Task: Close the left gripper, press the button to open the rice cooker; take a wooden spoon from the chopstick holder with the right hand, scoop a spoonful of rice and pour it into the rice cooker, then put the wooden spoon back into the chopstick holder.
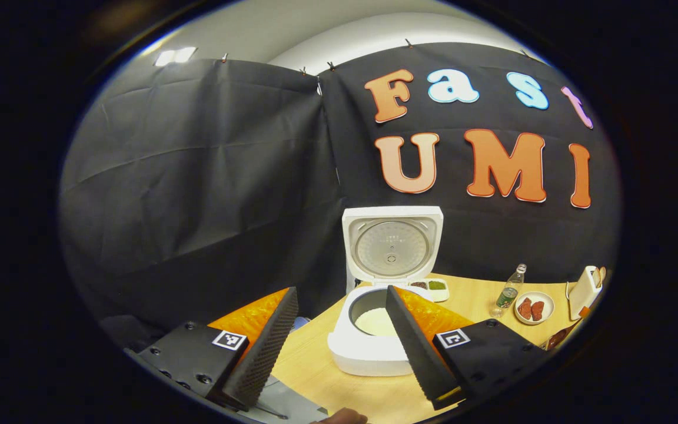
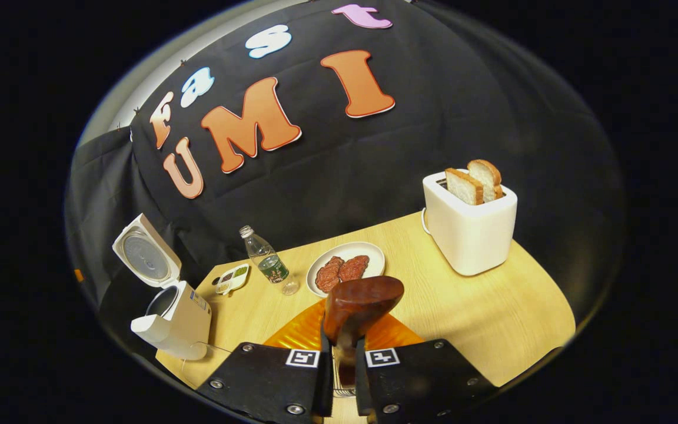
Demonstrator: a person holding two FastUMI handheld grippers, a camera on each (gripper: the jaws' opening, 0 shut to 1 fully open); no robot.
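The white rice cooker (image 1: 368, 353) stands on the wooden table with its lid (image 1: 392, 244) swung upright, and pale rice lies in its pot (image 1: 376, 321). My left gripper (image 1: 339, 290) hangs open just in front of it and holds nothing. In the right gripper view the cooker (image 2: 174, 318) sits at the far left, lid (image 2: 146, 254) up. My right gripper (image 2: 342, 347) is shut on the handle of the dark wooden spoon (image 2: 362, 301), whose bowl sticks up past the fingertips. I cannot tell what is in the spoon's bowl. A wire piece shows low between the fingers.
A clear bottle (image 2: 268, 262), a plate of red meat slices (image 2: 346, 265) and a small divided dish (image 2: 232, 278) stand mid-table. A white toaster (image 2: 469, 227) with two bread slices is at the right. A hand (image 1: 345, 417) shows at the table's near edge.
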